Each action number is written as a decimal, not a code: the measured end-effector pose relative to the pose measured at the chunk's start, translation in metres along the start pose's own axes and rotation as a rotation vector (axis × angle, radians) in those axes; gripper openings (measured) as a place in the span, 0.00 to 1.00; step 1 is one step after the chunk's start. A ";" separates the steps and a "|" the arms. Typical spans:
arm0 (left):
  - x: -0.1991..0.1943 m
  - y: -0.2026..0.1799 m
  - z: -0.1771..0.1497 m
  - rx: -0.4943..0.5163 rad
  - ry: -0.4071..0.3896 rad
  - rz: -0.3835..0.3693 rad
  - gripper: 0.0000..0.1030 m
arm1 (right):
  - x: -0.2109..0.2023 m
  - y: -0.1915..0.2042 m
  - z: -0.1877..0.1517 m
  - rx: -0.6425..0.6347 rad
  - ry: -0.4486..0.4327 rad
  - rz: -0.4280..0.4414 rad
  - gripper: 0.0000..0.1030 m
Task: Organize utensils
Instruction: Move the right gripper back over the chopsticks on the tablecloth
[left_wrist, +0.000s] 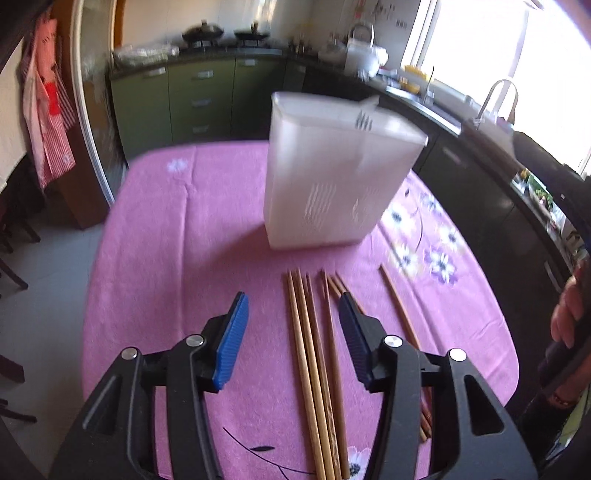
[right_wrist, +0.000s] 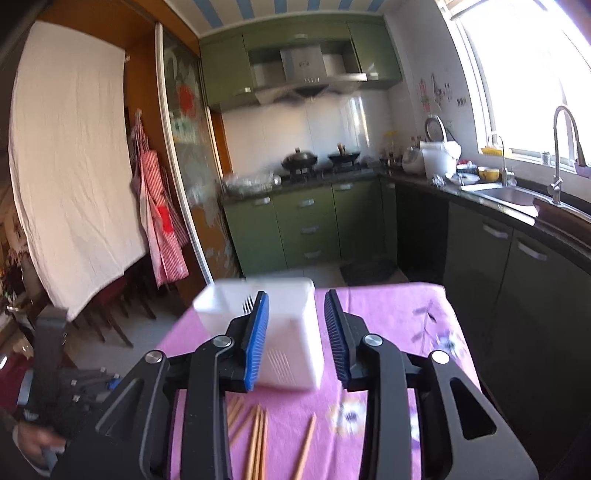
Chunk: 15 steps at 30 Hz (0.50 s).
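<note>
From the left wrist camera, the left gripper (left_wrist: 293, 332) hangs low over a surface covered with a pink flower-printed cloth (left_wrist: 177, 240). Its blue-padded fingers (left_wrist: 232, 339) stand wide apart and hold nothing. Between them, lying flat on the cloth, is a bundle of long brown wooden chopsticks (left_wrist: 314, 369), side by side and pointing away from the camera. A few more of these sticks run under the right-hand finger, and a single wooden chopstick (left_wrist: 400, 314) lies apart, to the right of the bundle. Beyond the chopstick tips stands a translucent white plastic utensil holder (left_wrist: 332, 177), upright on the cloth, with slotted vents low in its side; it is well apart from the sticks. A person's hand (left_wrist: 565, 314) shows at the right edge.

From the right wrist camera, the right gripper (right_wrist: 295, 332) is raised above the same pink cloth (right_wrist: 388, 306), its blue-padded fingers (right_wrist: 256, 339) spread and empty. The white holder (right_wrist: 284, 332) stands just ahead, seen between and behind the fingers, somewhat blurred. Below the fingers, the chopsticks (right_wrist: 256, 439) lie on the cloth, and the lone stick (right_wrist: 306, 443) lies to their right. Green kitchen cabinets (right_wrist: 295, 225) and a steel sink with a tall faucet (right_wrist: 517, 194) fill the background.
</note>
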<state>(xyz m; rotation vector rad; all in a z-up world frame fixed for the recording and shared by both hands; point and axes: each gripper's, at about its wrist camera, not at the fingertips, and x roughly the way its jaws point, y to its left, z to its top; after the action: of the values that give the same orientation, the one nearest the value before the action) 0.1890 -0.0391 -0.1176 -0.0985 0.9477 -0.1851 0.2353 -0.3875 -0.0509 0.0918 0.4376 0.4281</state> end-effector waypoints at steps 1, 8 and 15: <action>0.007 0.000 -0.002 -0.003 0.026 -0.004 0.47 | -0.002 -0.002 -0.011 -0.006 0.039 -0.014 0.32; 0.043 -0.005 -0.007 0.025 0.147 0.024 0.40 | 0.004 -0.012 -0.070 -0.008 0.208 -0.053 0.34; 0.064 -0.004 -0.005 0.032 0.210 0.059 0.23 | 0.023 -0.021 -0.094 0.021 0.289 -0.048 0.36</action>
<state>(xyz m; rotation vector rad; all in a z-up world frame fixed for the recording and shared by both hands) 0.2212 -0.0556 -0.1707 -0.0215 1.1547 -0.1586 0.2218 -0.3976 -0.1483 0.0395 0.7275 0.3906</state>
